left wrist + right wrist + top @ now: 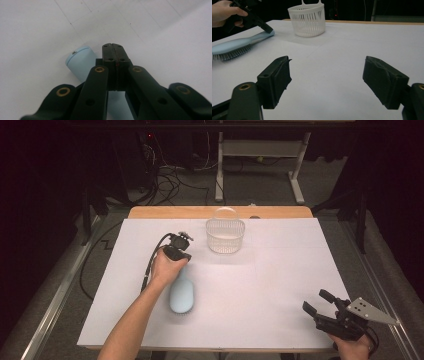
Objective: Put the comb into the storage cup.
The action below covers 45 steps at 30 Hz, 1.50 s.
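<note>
A light blue hairbrush (pixel 181 294) lies bristles down on the white table cover, left of centre, its handle pointing toward the far side. My left gripper (pixel 183 265) points down at that handle. In the left gripper view its jaws (pixel 114 47) are pressed flat against each other with nothing between them, and the handle's end (pixel 81 62) passes just under and left of them. The right gripper view shows that gripper's tip (pixel 269 30) touching the brush's handle (pixel 262 36). My right gripper (pixel 317 301) rests low at the near right corner, jaws wide apart and empty (pixel 327 75).
A white slotted plastic basket (pixel 225 236) stands upright at the far middle of the table, right of the left hand, also seen in the right gripper view (pixel 308 21). The white cover (pixel 280 270) spans the table; a wooden edge (pixel 165 212) shows at the back.
</note>
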Each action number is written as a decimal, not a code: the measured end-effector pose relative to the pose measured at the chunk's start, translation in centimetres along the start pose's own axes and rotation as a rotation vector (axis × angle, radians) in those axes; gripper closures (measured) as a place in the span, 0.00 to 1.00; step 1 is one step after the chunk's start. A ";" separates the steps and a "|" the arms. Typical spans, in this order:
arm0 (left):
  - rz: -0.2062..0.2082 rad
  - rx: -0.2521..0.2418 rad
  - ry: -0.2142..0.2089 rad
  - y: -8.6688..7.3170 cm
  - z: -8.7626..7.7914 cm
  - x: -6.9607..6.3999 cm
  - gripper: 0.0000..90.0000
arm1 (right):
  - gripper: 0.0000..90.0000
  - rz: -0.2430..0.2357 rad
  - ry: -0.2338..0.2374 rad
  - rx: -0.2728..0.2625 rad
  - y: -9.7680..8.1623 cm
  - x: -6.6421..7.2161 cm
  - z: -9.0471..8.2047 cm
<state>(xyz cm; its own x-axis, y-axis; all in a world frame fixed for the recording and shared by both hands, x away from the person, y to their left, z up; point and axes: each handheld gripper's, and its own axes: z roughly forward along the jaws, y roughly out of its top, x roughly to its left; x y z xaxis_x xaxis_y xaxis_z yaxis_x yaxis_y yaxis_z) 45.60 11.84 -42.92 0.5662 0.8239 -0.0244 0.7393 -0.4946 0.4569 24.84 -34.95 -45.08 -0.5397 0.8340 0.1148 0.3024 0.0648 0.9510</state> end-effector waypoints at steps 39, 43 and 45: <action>-0.005 0.059 0.053 -1.5 -0.6 1.7 1.00 | 0.25 0.005 0.003 -0.002 0.0 -0.1 0.0; -0.010 0.063 0.059 -1.8 -0.7 2.0 1.00 | 0.25 0.009 0.002 -0.002 0.0 -0.1 0.0; -0.014 0.064 0.062 -1.9 -0.7 2.1 1.00 | 0.25 0.011 0.000 -0.003 0.0 -0.1 0.0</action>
<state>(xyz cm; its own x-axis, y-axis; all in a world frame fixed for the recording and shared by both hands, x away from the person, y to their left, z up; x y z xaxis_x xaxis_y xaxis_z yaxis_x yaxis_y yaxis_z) 45.14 14.75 -43.21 0.5334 0.8455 0.0251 0.7701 -0.4978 0.3989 24.89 -35.08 -45.11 -0.5364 0.8346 0.1250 0.3056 0.0541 0.9506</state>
